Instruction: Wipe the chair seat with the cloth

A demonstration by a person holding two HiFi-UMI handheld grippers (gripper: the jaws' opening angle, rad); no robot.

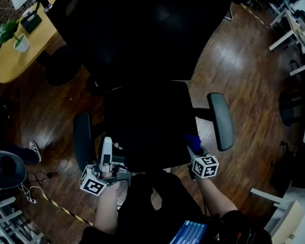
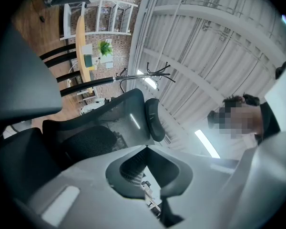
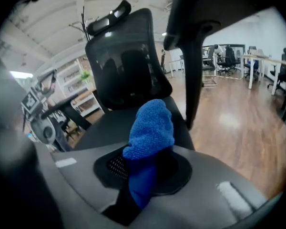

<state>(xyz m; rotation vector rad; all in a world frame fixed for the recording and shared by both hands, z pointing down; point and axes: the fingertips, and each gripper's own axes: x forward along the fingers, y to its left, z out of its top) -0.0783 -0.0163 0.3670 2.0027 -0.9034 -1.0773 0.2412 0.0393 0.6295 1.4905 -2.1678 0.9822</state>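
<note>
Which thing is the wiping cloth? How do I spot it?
Find the big black office chair on the wooden floor. At its seat's right edge, the right gripper pinches a fuzzy blue cloth. Nothing else by the seat is blue.

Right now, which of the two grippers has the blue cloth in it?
The right gripper: its jaws are shut on the blue cloth. The left gripper has its jaws together with nothing between them.
</note>
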